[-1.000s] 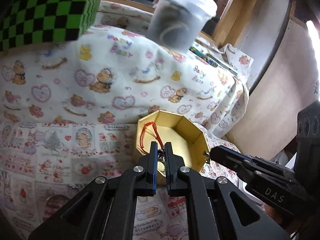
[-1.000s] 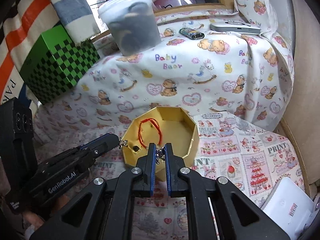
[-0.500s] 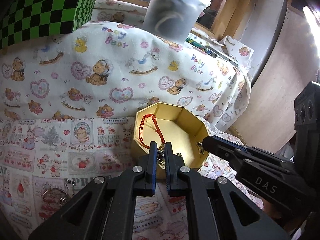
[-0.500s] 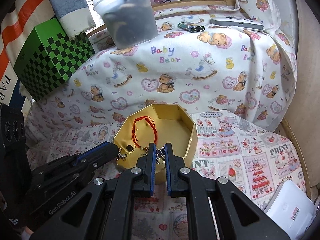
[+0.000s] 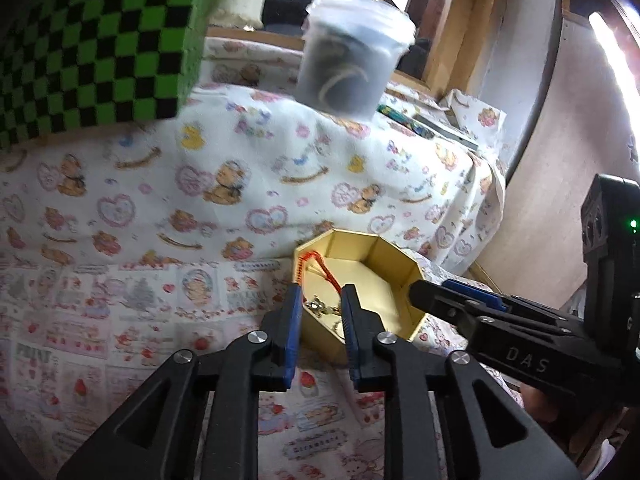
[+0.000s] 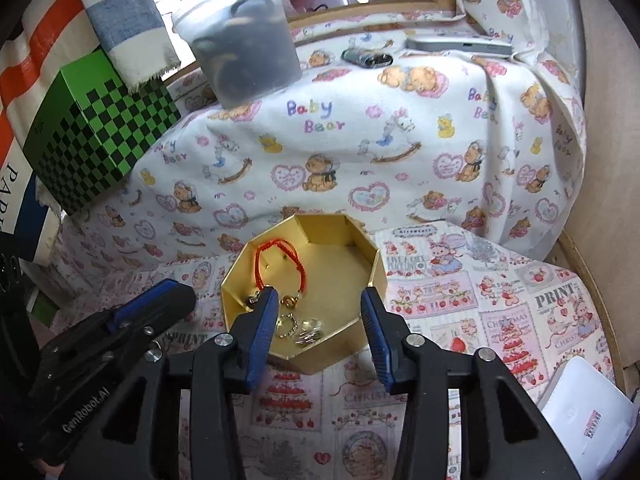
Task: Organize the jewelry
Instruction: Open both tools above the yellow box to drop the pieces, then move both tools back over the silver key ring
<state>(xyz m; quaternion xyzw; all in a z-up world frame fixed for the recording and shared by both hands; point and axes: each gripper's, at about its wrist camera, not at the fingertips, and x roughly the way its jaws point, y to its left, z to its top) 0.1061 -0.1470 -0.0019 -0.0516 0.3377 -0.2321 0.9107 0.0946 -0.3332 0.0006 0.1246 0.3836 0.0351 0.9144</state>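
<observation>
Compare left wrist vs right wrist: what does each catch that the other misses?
Left wrist only: the right gripper from the side, at the gold box's rim.

Right wrist only: a white packet lower right, a striped cloth upper left, the left gripper beside the box, and rings lying loose on the box floor.

Both: gold box, red cord bracelet, green checkered box, plastic tub, bear-print cloth. Both grippers' fingers are opening, gripping nothing.

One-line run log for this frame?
left claw: opening, empty | right claw: opening, empty | silver chain, red bracelet: in gold box
</observation>
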